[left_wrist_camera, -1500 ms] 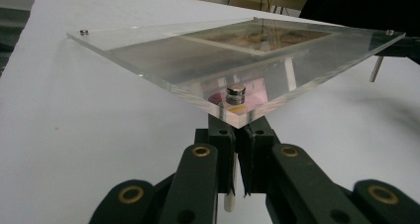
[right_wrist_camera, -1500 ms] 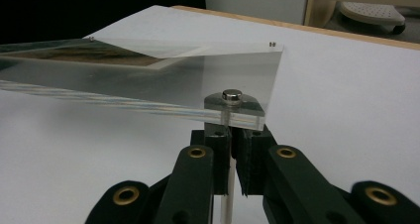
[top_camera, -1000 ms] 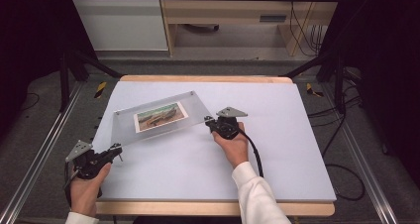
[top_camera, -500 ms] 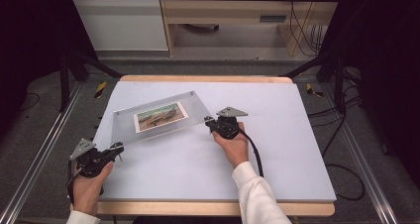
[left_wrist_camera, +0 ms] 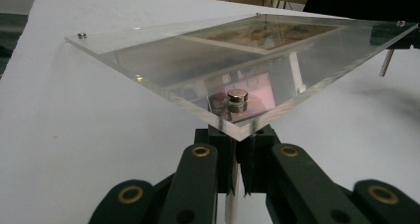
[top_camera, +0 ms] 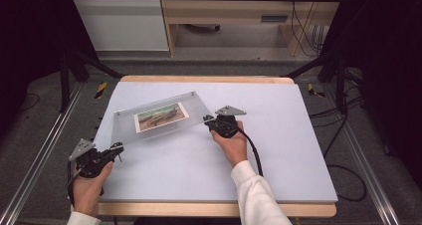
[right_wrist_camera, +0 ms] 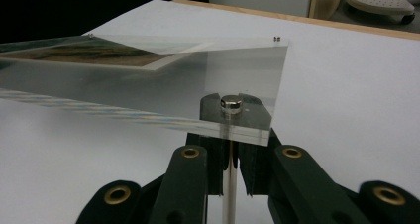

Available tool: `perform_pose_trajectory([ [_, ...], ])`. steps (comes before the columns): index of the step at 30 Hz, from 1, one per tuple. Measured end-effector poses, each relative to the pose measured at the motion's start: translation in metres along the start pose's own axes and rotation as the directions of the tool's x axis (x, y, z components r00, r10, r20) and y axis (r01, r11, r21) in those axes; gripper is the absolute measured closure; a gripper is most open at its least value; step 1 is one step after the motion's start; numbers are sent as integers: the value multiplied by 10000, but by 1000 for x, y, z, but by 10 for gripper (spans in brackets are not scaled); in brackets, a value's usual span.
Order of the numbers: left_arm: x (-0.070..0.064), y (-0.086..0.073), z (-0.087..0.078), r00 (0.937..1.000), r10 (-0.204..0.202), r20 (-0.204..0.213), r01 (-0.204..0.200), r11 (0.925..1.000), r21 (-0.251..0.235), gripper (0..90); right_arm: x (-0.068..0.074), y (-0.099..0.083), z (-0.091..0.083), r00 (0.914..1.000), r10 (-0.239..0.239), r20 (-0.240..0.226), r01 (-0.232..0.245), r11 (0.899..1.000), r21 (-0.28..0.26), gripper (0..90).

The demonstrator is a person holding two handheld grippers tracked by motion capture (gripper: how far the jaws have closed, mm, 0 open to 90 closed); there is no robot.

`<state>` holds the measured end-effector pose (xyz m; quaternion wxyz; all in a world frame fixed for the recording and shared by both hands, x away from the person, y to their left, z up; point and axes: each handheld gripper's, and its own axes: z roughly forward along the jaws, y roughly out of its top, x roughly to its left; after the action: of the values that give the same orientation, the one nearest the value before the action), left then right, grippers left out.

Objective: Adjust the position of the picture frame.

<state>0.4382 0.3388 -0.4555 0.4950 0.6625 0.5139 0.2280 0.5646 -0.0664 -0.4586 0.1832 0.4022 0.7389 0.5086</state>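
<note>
A clear acrylic picture frame (top_camera: 158,116) with a landscape print (top_camera: 161,116) sandwiched in it sat over the left-centre of the white worktop (top_camera: 278,150), its near left corner toward the left gripper (top_camera: 116,151) and its right corner at the right gripper (top_camera: 208,119). In the left gripper view the fingers (left_wrist_camera: 220,149) were clenched on a thin metal leg (left_wrist_camera: 234,184) under the frame's nearest corner, right below a silver screw cap (left_wrist_camera: 237,96) set in the acrylic. In the right gripper view the fingers (right_wrist_camera: 218,159) were likewise clamped on a leg (right_wrist_camera: 228,179) beneath the corner bearing another round cap (right_wrist_camera: 231,103). The frame appeared to tilt slightly, with its far edge pointing toward the far side of the worktop, and another leg (left_wrist_camera: 386,63) showed at the far right corner in the left gripper view. Each gripper was held by a hand, the left hand (top_camera: 88,190) at the near left edge of the worktop, the right hand (top_camera: 231,144) nearer the middle with a white sleeve (top_camera: 259,197) behind it.
</note>
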Motion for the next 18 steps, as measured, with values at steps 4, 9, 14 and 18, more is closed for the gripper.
perform_pose_trajectory([
  [4, -1, 1, 0, 9999, 150, -71, -149, 9999, 45, 843, 1, -1, 0, 10000, -89, -3, 89, 10000, -14, 847],
  [9, -5, 3, -3, 9989, 424, -180, -427, 9990, -122, 842, 4, 2, -4, 9996, -241, 177, 243, 9996, -142, 850],
  [14, -7, 6, -7, 9980, 592, -229, -599, 9978, -300, 839, 5, 4, -9, 9990, -419, 152, 422, 9989, -222, 850],
  [18, -12, 10, -10, 9963, 823, -232, -834, 9951, -532, 832, 7, 8, -16, 9984, -528, 210, 535, 9980, -349, 849],
])
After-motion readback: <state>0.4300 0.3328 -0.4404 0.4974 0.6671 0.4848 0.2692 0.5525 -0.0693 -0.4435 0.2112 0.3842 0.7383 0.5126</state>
